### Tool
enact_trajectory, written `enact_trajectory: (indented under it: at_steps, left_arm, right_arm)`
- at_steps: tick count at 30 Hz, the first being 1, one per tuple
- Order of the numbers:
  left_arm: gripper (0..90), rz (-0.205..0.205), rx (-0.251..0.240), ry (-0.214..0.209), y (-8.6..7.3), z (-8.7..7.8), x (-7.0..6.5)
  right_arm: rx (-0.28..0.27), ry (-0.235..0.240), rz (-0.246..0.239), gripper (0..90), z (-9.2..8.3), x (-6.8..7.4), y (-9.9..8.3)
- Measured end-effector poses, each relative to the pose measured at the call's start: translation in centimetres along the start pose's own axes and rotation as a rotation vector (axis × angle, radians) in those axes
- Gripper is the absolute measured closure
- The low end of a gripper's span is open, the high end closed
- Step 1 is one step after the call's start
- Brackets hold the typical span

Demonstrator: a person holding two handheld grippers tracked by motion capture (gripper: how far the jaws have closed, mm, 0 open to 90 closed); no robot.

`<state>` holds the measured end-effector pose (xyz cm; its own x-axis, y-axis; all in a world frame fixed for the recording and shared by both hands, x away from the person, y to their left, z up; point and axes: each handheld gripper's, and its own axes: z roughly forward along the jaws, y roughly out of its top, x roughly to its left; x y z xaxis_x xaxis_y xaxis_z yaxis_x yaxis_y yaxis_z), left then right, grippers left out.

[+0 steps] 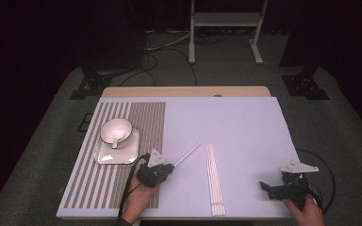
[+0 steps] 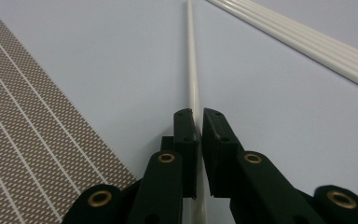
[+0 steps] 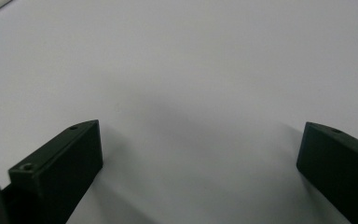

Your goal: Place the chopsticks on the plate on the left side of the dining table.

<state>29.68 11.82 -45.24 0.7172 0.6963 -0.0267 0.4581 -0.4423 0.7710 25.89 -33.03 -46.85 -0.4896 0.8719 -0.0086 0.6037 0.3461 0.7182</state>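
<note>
Left gripper view: left gripper point(image 2: 196, 122) clamps the white stick point(image 2: 192, 74), which extends straight ahead.

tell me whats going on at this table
A person is working with a hand-held gripper in each hand. The left gripper is shut on one white chopstick, which points out over the white table cover. The other chopsticks lie bundled side by side nearby. On the striped placemat sits a tray with a white bowl and spoon on it. The right gripper rests open and empty over bare cover at the table's near right.
</note>
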Motion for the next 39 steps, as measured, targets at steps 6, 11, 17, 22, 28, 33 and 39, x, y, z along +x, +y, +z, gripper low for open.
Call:
enact_trajectory:
  at_steps: [6,11,17,22,28,33,39]
  left_arm:
    - [84.6,-0.004,-0.002,-0.007,0.1,-0.3,0.1]
    - [84.6,-0.009,0.006,-0.02,0.2,-0.5,0.1]
    - [84.6,-0.015,0.011,-0.029,0.2,-0.8,0.2]
    - [84.6,-0.011,0.003,-0.028,0.3,-1.3,0.1]
    - [84.6,-0.023,-0.001,-0.036,0.2,-1.9,0.3]
    - [84.6,-0.022,0.0,-0.028,0.2,-2.6,0.7]
    - [84.6,-0.036,0.003,-0.025,0.0,-3.4,1.3]
  right_arm:
    - [0.0,0.0,-0.001,0.0,0.0,0.0,0.0]
    - [0.0,0.0,0.0,0.0,0.0,0.0,0.0]
    - [0.0,0.0,0.0,0.0,0.0,0.0,0.0]
    - [0.0,0.0,0.0,0.0,0.0,0.0,0.0]
    - [0.0,0.0,0.0,0.0,0.0,0.0,0.0]
    - [0.0,0.0,0.0,0.0,0.0,0.0,0.0]
    - [0.001,0.001,0.0,0.0,0.0,0.0,0.0]
